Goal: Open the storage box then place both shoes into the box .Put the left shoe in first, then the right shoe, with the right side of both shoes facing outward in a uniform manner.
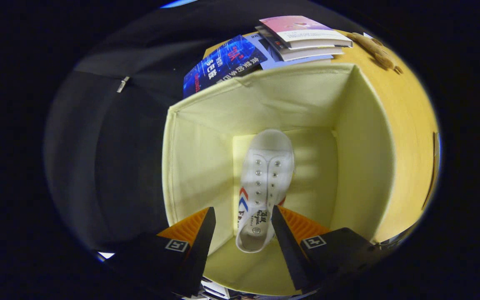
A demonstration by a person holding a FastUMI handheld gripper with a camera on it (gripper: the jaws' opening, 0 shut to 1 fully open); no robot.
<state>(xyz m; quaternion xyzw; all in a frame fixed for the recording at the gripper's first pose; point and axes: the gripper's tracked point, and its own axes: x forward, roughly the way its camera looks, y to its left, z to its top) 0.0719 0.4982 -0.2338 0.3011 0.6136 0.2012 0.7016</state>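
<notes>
Black cloth wall (111,137), yellow tabletop (411,121), stacked books (302,37) at its far end

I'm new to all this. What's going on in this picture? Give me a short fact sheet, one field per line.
container: pale yellow fabric storage box, open at the top
inside the box: one white shoe lying on the bottom, toe pointing away from the fingers
gripper: fingers spread, one on each side of the shoe's heel; whether they touch it cannot be told
surface: yellow table
behind the box: a stack of books and a blue book
task stage: one shoe in the box
</notes>
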